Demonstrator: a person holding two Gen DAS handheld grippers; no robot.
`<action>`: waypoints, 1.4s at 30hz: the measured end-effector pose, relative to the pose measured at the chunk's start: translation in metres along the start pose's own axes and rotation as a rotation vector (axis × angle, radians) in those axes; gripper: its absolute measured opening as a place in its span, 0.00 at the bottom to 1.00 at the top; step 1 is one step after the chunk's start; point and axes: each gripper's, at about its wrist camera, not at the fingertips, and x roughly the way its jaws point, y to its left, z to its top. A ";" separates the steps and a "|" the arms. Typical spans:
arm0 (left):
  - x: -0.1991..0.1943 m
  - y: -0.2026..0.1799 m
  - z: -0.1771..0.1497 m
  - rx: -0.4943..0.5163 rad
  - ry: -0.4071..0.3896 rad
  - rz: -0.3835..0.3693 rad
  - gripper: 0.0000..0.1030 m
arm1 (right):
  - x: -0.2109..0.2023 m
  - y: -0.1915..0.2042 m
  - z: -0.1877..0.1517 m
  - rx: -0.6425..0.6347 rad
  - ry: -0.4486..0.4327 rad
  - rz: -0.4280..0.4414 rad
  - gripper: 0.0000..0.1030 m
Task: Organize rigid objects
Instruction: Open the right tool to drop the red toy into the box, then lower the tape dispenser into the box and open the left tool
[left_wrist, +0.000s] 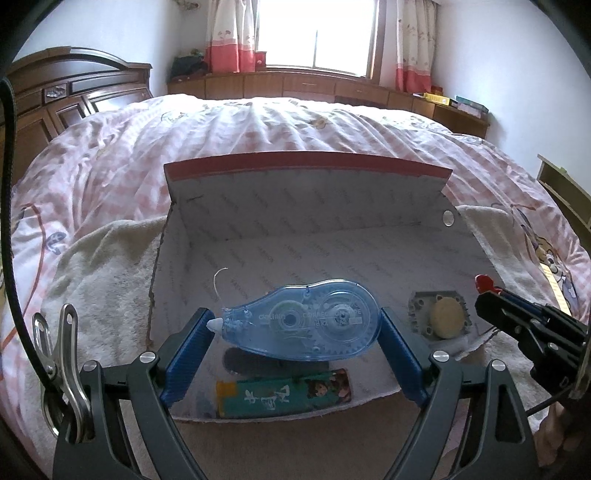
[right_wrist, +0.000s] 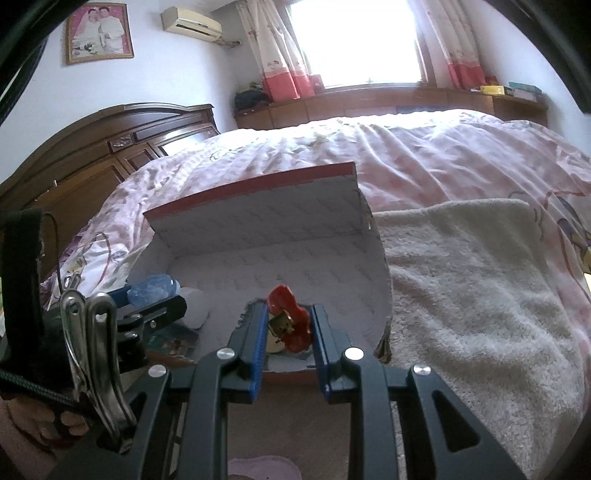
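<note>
Pink checked bedding (left_wrist: 258, 133) carries a cream towel (right_wrist: 480, 280) and an open cardboard box (left_wrist: 314, 206). Inside lie a green printed card (left_wrist: 284, 393) and a grey square fitting (left_wrist: 439, 314). Left gripper (left_wrist: 299, 325) fingers clamp a blue correction tape (left_wrist: 306, 323) marked "deli" over the box. Right gripper (right_wrist: 288, 325) fingers pinch a red clip (right_wrist: 290, 314).

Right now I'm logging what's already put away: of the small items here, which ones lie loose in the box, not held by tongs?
Two: the green printed card by the box's near edge, and the grey square piece with a yellowish disc towards the right.
</note>
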 end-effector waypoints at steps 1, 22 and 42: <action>0.001 0.000 0.000 0.001 0.001 0.000 0.87 | 0.001 -0.001 0.000 0.001 0.001 -0.002 0.23; 0.012 -0.004 -0.005 0.001 0.036 0.024 0.87 | 0.006 -0.009 0.000 0.018 0.000 -0.037 0.46; -0.015 -0.003 -0.011 -0.018 0.023 0.007 0.87 | -0.023 -0.002 -0.015 0.001 -0.004 -0.015 0.56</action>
